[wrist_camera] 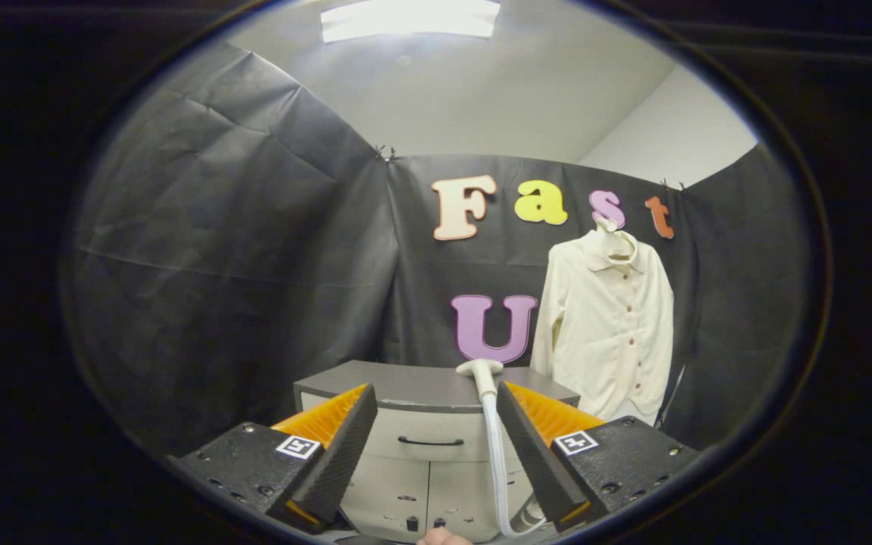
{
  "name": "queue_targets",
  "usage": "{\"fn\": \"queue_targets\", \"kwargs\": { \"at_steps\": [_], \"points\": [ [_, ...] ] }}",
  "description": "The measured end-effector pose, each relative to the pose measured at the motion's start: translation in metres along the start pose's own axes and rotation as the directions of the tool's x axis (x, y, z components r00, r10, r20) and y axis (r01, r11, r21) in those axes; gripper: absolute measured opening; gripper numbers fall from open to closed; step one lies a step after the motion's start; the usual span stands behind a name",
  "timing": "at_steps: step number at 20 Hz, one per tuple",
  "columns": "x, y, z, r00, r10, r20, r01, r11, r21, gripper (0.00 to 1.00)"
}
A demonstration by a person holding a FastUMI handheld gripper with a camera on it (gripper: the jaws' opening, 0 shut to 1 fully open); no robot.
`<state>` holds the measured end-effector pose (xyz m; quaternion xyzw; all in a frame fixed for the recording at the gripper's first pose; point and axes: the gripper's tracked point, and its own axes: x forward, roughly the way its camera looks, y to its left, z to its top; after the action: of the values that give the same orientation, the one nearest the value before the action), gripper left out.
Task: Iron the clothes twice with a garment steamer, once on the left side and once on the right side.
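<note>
Fingers (pixel 364 424) of the gripper (pixel 436 412) are standing spread, pinching nothing. Steamer (pixel 480 371) is resting on the cabinet (pixel 406 386) at lower centre, its hose (pixel 495 462) hanging beside the right finger. Shirt (pixel 608 325) is hanging right of centre.

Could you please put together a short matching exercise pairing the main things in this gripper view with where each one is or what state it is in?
Things:
1. shirt
2. steamer head
3. gripper
4. drawer handle

Places or states:
A. open, nothing between its fingers
B. hanging against the booth wall, beyond the cabinet
C. on the cabinet front, seen between the fingers
D. upright by the cabinet top, hose running down from it

Pairs: 1-B, 2-D, 3-A, 4-C
</note>
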<state>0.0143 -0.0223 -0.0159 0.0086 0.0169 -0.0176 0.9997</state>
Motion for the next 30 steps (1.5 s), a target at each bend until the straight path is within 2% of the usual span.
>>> {"fn": "queue_targets", "kwargs": {
  "at_steps": [20, 30],
  "points": [
    [0.063, -0.029, -0.014, 0.999, -0.036, -0.019, 0.037, 0.999, 0.005, 0.96],
    [0.108, -0.044, -0.033, 0.997, -0.042, -0.070, 0.044, 0.999, 0.024, 0.97]
  ]
}}
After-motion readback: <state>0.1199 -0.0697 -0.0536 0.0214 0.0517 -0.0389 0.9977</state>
